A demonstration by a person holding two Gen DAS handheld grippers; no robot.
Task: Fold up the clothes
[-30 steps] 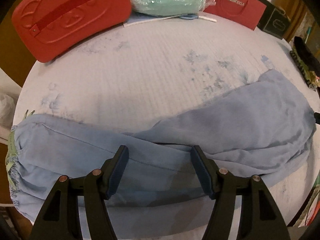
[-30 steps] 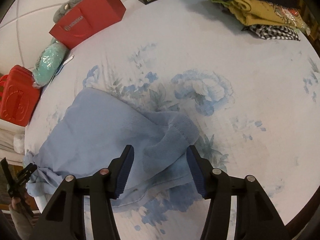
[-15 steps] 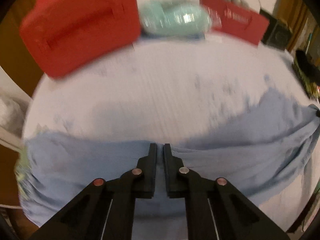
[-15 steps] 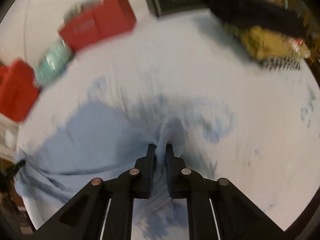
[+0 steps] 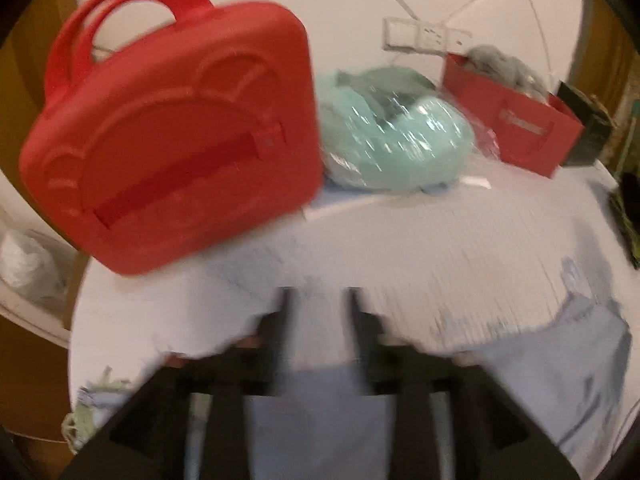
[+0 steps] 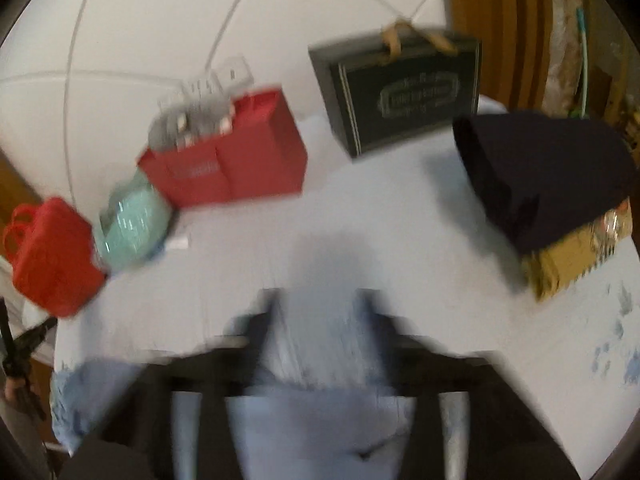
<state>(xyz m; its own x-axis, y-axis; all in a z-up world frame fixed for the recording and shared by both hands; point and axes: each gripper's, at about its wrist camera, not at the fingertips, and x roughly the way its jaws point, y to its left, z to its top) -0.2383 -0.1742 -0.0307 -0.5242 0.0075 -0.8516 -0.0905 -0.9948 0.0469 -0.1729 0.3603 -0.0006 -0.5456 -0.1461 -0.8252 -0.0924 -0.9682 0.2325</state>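
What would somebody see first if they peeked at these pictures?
Probably the big red case with loop handles, propped at the bed's far left corner. Next to it sits a shiny mint bundle, then a red gift bag. Nearest the cameras lies the pale blue garment.

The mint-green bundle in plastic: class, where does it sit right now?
In the left wrist view, the mint-green bundle lies at the bed's far edge, between the red case on its left and the red paper bag on its right.
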